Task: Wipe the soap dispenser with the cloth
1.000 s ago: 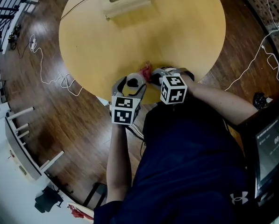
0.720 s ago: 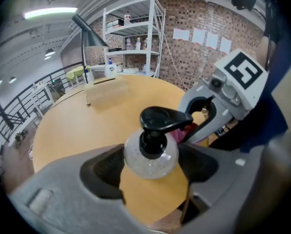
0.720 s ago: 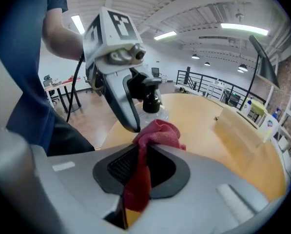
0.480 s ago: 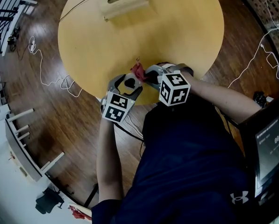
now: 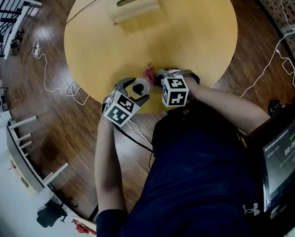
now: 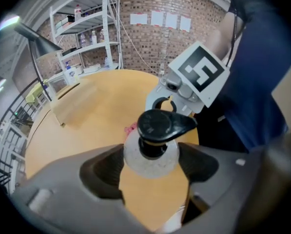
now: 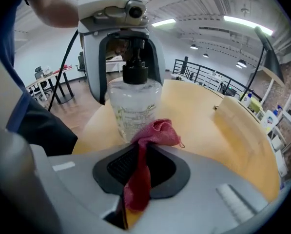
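Round wooden worktop (image 5: pixel 196 33) above a dark wood floor. Near its closest edge, the left gripper (image 6: pixel 152 162) grips the clear soap dispenser (image 7: pixel 134 106) by its body, jaws wide apart with both pads pressed on its sides. Facing it, the right gripper (image 7: pixel 140 167) has its jaws almost together, pinching a red cloth (image 7: pixel 157 133) whose bunched end rests against the dispenser's lower side. A wooden box (image 5: pixel 134 3) sits at the far edge, well apart.
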The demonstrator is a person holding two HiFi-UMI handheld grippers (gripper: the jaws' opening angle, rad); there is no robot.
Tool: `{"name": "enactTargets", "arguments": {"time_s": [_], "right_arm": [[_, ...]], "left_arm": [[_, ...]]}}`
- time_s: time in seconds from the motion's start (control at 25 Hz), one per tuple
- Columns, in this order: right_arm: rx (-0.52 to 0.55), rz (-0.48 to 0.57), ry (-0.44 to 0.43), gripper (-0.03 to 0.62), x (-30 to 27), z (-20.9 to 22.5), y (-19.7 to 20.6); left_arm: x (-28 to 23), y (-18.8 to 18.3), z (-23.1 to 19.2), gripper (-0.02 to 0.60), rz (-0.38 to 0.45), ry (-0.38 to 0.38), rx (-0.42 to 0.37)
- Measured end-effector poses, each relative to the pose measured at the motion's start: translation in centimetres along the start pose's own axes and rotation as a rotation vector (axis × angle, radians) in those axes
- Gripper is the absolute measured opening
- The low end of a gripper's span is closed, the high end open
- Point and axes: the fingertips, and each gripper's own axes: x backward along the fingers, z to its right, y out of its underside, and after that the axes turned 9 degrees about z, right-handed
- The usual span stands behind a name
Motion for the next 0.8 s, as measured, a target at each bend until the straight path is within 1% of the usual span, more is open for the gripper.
{"name": "enactTargets", "arguments": {"time_s": [0.04,0.08,0.12,0.16,0.2,0.28,0.32,0.36,0.4,0.44,0.52,0.56,0.6,0.68,0.8], "right_arm": [[-0.002,-0.009,-0.009,0.058,-0.1,-0.4,0.3],[-0.002,-0.016,-0.02,0.058,0.0,-0.9,0.5],[-0.002,-0.019,-0.032,0.058,0.1,-1.4,0.6],[0.0,-0.02,-0.044,0.058,0.3,-2.0,0.5],[0.007,-0.015,-0.053,0.058,0.5,-2.6,0.4],[0.028,0.008,-0.047,0.058,1.3,-3.3,-0.4],[0.041,0.025,-0.033,0.058,1.8,-3.4,-1.1],[0.056,0.042,-0.015,0.058,2.4,-3.3,-1.7],[0.072,0.058,0.003,0.058,3.0,-3.0,-2.4],[0.086,0.072,0.021,0.058,3.4,-2.6,-2.9],[0.111,0.089,0.048,0.058,3.9,-1.5,-3.7],[0.121,0.092,0.056,0.058,3.8,-0.9,-3.9],[0.129,0.09,0.061,0.058,3.6,-0.3,-4.0],[0.138,0.074,0.063,0.058,2.8,0.7,-3.5],[0.139,0.028,0.053,0.058,1.2,1.6,-2.2]], "left_arm": [[0.1,0.1,-0.1,0.35,-0.009,-0.009,0.019],[0.2,0.3,-0.3,0.353,-0.019,-0.027,0.06],[0.4,0.4,-0.3,0.369,-0.025,-0.053,0.124],[0.7,0.6,-0.3,0.385,-0.023,-0.086,0.208],[1.0,0.6,-0.2,0.393,-0.004,-0.126,0.299],[1.2,0.3,0.2,0.393,0.073,-0.219,0.464],[1.3,0.0,0.4,0.391,0.113,-0.265,0.521],[1.3,-0.3,0.5,0.389,0.142,-0.311,0.554],[1.2,-0.3,0.4,0.388,0.154,-0.356,0.565],[1.2,-0.1,0.1,0.383,0.152,-0.394,0.556],[1.2,0.3,-0.6,0.348,0.132,-0.439,0.506],[1.2,0.5,-0.9,0.348,0.126,-0.445,0.475],[1.1,0.5,-1.0,0.348,0.123,-0.435,0.444],[0.9,0.3,-1.0,0.347,0.126,-0.383,0.376],[0.5,-0.1,-0.7,0.347,0.112,-0.244,0.212]]}}
